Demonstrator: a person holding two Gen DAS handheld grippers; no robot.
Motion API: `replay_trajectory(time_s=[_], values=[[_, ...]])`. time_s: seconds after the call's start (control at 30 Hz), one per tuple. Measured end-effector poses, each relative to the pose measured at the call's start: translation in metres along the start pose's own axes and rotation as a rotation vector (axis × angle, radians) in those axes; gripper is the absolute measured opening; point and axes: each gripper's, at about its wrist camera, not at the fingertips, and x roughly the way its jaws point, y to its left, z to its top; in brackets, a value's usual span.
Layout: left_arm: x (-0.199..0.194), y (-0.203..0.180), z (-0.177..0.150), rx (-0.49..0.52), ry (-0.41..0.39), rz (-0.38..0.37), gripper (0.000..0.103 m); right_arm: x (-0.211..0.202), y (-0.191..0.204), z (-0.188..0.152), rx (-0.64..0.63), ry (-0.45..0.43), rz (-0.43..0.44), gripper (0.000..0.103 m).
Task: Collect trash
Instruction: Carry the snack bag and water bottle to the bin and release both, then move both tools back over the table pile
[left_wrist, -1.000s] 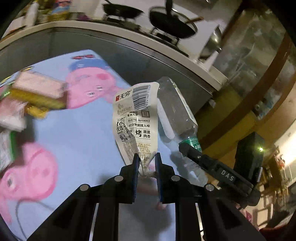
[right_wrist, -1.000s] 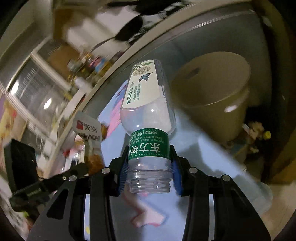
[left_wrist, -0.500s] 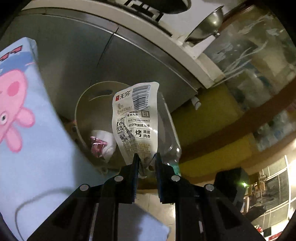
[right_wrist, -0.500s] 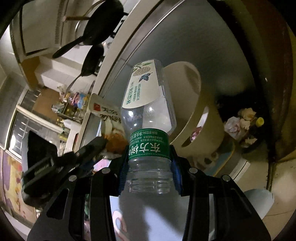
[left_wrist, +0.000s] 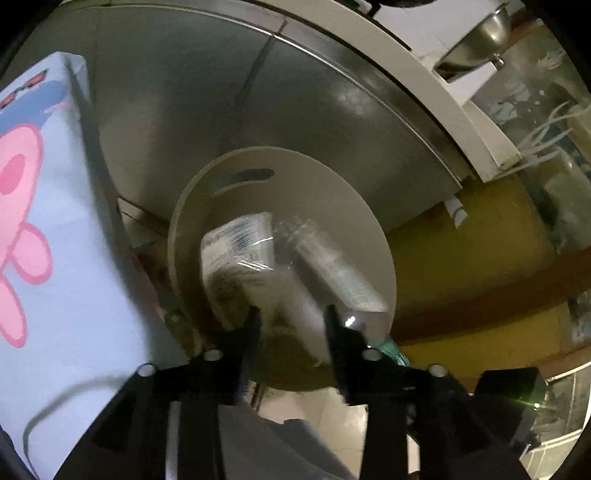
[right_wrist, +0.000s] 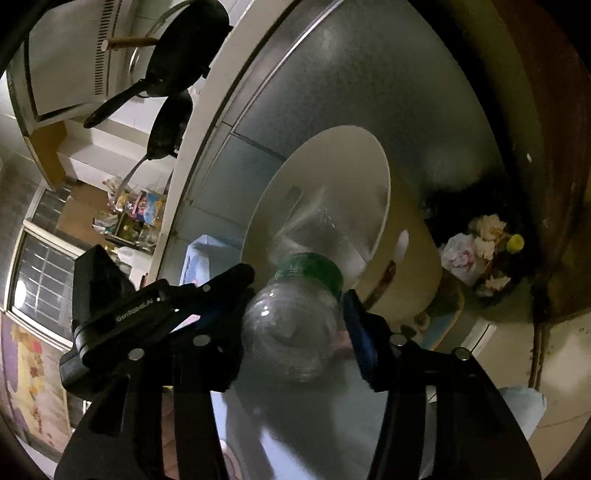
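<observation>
Left wrist view: both pieces of trash drop toward the bin (left_wrist: 280, 162).
Left tool (left_wrist: 291, 321) is opening, wrapper (left_wrist: 236, 251) freed; right tool (right_wrist: 295, 299) is opening around the bottle (right_wrist: 295, 332). Next: fetch more from the desk.

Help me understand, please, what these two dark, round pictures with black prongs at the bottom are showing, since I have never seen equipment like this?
There is no robot here: a person carries a two-finger gripper in each hand, and a fisheye camera on each looks along its fingers. That is why the black prongs fill the bottom of both views.

In the left wrist view, the left gripper is opening above a beige trash bin on the floor beside a steel cabinet. A snack wrapper is blurred and clear of the pads, apparently dropping in.

In the right wrist view, the right gripper is opening too, and a clear plastic bottle with a green label sits between its fingers, tipping towards the same bin. A blue cartoon cloth lies at the left.
</observation>
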Motion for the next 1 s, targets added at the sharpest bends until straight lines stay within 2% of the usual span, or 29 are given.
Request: replay_trajectory(time_s=[0.13,0.23,0.37,0.53,0.67,0.8,0.87,0.97,1.0], values=[[-0.019,0.002,-0.005,0.008,-0.038,0.011,0.047,-0.009,0.007,-0.002,-0.021,-0.030,-0.001,0.051],[-0.048,0.002,-0.018,0.035,-0.103,0.013,0.047,-0.018,0.016,-0.006,-0.036,-0.046,0.010,0.051],[-0.088,0.006,-0.048,0.073,-0.190,0.048,0.047,-0.030,0.039,-0.017,-0.094,-0.067,0.034,0.051],[-0.148,0.017,-0.100,0.121,-0.319,0.120,0.047,-0.034,0.080,-0.042,-0.202,-0.058,0.075,0.051],[-0.205,0.043,-0.145,0.114,-0.410,0.146,0.047,-0.022,0.116,-0.074,-0.285,0.019,0.118,0.051],[-0.268,0.083,-0.199,0.051,-0.496,0.181,0.050,-0.006,0.154,-0.114,-0.379,0.110,0.160,0.051],[-0.293,0.101,-0.221,0.022,-0.534,0.235,0.054,0.004,0.178,-0.139,-0.447,0.170,0.182,0.051],[-0.333,0.139,-0.258,-0.055,-0.609,0.383,0.069,0.018,0.211,-0.177,-0.563,0.248,0.205,0.051],[-0.344,0.154,-0.267,-0.089,-0.633,0.426,0.069,0.024,0.225,-0.194,-0.613,0.275,0.211,0.051]])
